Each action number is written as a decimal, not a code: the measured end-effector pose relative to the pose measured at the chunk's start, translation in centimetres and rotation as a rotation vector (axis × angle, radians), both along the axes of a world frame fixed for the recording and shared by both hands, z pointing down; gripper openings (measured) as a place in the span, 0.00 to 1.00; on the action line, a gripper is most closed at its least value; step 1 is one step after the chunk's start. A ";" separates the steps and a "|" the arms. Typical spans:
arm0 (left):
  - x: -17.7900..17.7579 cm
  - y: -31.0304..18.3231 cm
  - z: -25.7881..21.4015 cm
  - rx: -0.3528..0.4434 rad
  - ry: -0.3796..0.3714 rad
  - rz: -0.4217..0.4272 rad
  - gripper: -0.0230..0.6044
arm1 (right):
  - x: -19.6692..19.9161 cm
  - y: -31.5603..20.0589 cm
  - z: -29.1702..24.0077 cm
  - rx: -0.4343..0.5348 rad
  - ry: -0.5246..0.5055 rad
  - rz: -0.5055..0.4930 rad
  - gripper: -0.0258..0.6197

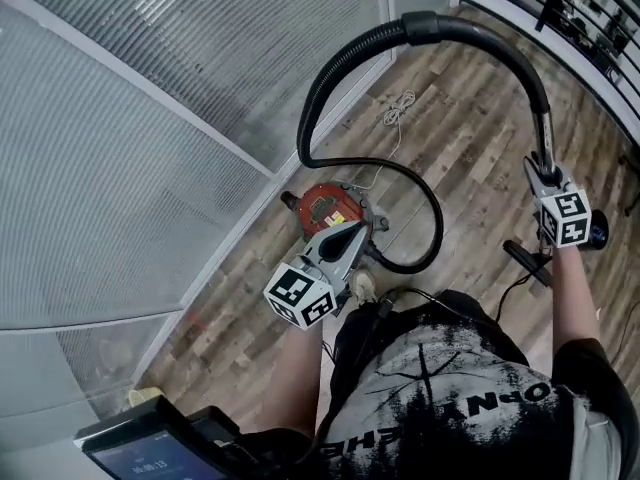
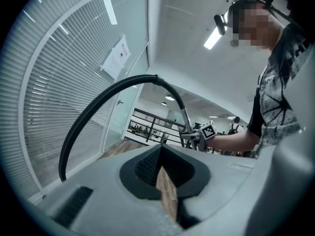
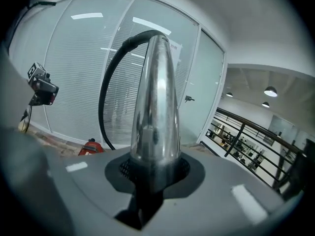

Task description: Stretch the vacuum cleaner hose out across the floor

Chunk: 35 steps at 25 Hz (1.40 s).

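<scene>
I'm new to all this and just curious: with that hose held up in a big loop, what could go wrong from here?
The right gripper clamps only the smooth metal tube; a hard pull might let it slip or twist.
The hose curls back to the red vacuum cleaner, and the left gripper is shut on nothing, so pulling may drag or tip it.
The white cord lying on the floor could snag the hose.

Hose (image 1: 350, 50) arcs from vacuum (image 1: 325, 206) on floor (image 1: 470, 138) up to right tongs (image 1: 545, 173).
</scene>
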State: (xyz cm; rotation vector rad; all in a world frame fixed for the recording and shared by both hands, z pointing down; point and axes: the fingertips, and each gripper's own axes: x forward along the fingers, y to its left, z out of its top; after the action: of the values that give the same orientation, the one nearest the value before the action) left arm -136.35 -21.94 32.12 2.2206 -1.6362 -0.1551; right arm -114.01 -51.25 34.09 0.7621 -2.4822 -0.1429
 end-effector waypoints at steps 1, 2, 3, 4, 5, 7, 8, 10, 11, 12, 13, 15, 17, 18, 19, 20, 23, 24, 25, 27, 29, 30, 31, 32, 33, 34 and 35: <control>1.4 0.2 0.0 0.002 0.005 -0.032 0.04 | 1.3 -0.1 -0.1 -0.001 -0.010 -0.016 0.17; 2.9 0.5 0.2 0.003 0.012 -0.069 0.04 | 2.5 -0.3 -0.2 -0.001 -0.021 -0.036 0.17; 4.3 0.9 0.3 0.003 0.021 -0.109 0.04 | 3.5 -0.5 -0.2 0.000 -0.030 -0.058 0.17; 5.7 1.4 0.5 0.002 0.033 -0.147 0.04 | 4.5 -0.7 -0.3 0.002 -0.038 -0.079 0.17; 7.1 1.9 0.7 -0.002 0.047 -0.181 0.04 | 5.4 -0.9 -0.3 0.003 -0.044 -0.098 0.17; 10.1 3.1 1.1 -0.016 0.079 -0.232 0.04 | 7.2 -1.0 -0.3 0.006 -0.045 -0.130 0.17; 11.6 3.7 1.3 -0.025 0.089 -0.249 0.04 | 8.1 -1.0 -0.3 0.008 -0.041 -0.141 0.17; 14.2 4.9 1.5 -0.043 0.095 -0.270 0.04 | 9.9 -0.6 -0.2 0.013 -0.031 -0.155 0.17; 15.3 5.4 1.6 -0.049 0.096 -0.276 0.04 | 10.8 -0.5 -0.2 0.017 -0.028 -0.157 0.17; 16.2 5.7 1.7 -0.054 0.096 -0.278 0.04 | 11.8 -0.4 -0.2 0.025 -0.027 -0.157 0.17; 17.0 5.9 1.8 -0.057 0.097 -0.276 0.04 | 12.7 -0.2 -0.3 0.035 -0.030 -0.154 0.17; 18.8 6.1 2.0 -0.056 0.094 -0.255 0.04 | 14.8 0.3 -0.3 0.047 -0.035 -0.137 0.17; 20.5 6.3 2.1 -0.044 0.089 -0.220 0.04 | 17.0 1.3 -0.5 0.048 -0.037 -0.110 0.17; 21.3 6.4 2.0 -0.035 0.088 -0.202 0.04 | 18.2 1.8 -0.8 0.049 -0.038 -0.094 0.17; 22.0 6.5 2.0 -0.026 0.089 -0.184 0.04 | 19.4 2.3 -1.2 0.053 -0.040 -0.078 0.17; 22.8 6.7 1.9 -0.017 0.092 -0.165 0.04 | 20.6 2.9 -1.7 0.058 -0.042 -0.062 0.17; 25.7 8.1 1.6 -0.004 0.102 -0.103 0.04 | 24.2 5.6 -2.9 0.067 -0.038 -0.022 0.17; 26.9 8.7 1.7 -0.003 0.109 -0.082 0.04 | 25.6 6.5 -3.2 0.071 -0.033 -0.009 0.17; 28.0 9.3 2.0 -0.004 0.117 -0.061 0.04 | 27.1 7.4 -3.4 0.077 -0.028 0.006 0.17; 30.2 10.4 2.8 -0.012 0.135 -0.021 0.04 | 29.9 9.0 -3.7 0.089 -0.023 0.039 0.17; 32.2 11.6 3.8 -0.026 0.153 0.013 0.04 | 32.5 10.4 -3.6 0.099 -0.025 0.068 0.17; 33.1 12.1 4.3 -0.034 0.158 0.026 0.04 | 33.7 11.0 -3.5 0.102 -0.030 0.082 0.17; 33.9 12.5 4.7 -0.042 0.161 0.038 0.04 | 34.7 11.6 -3.4 0.101 -0.039 0.096 0.17; 34.7 12.9 4.8 -0.047 0.159 0.049 0.04 | 35.8 12.2 -3.3 0.097 -0.049 0.109 0.17; 35.5 13.3 4.7 -0.047 0.155 0.061 0.04 | 36.9 12.8 -3.2 0.088 -0.060 0.121 0.17; 36.3 13.4 4.5 -0.043 0.149 0.071 0.04 | 38.1 13.3 -3.1 0.078 -0.071 0.131 0.17; 37.1 13.5 4.2 -0.036 0.143 0.079 0.04 | 39.3 13.7 -3.1 0.070 -0.083 0.140 0.17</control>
State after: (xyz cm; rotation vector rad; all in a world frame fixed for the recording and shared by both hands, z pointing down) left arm -99.25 -8.43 36.27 2.1892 -1.4624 -0.2548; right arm -74.72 -37.51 30.96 0.9863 -2.5025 -0.1513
